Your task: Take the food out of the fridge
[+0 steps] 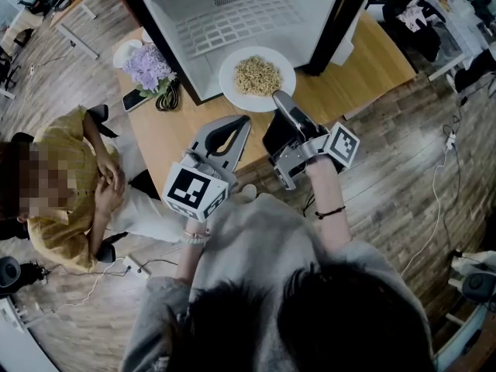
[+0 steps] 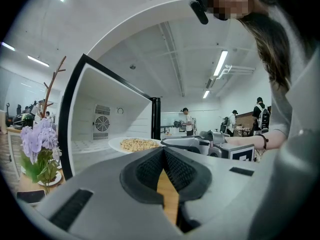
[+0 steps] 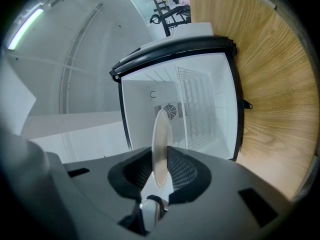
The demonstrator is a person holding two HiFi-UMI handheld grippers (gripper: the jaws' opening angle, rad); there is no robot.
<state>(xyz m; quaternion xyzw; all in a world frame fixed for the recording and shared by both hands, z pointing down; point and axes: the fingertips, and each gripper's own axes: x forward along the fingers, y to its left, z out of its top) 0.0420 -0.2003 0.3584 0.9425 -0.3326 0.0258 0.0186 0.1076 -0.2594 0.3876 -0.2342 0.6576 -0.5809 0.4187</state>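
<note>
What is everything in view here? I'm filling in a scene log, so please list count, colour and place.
fridge: one, white inside with a black frame, open, on the table
table: one, light wood, under the fridge
plate: one, white, at the fridge's open front
food: one heap, beige, on the plate
flowers: one bunch, purple, on the table left of the fridge
phone: one, dark, on the table beside the flowers
cable: one coil, black, next to the flowers
seated person: one, yellow top, left of the table
left tool: one, grey, shut and empty, near the table edge
right tool: one, grey, shut on the plate's rim
</note>
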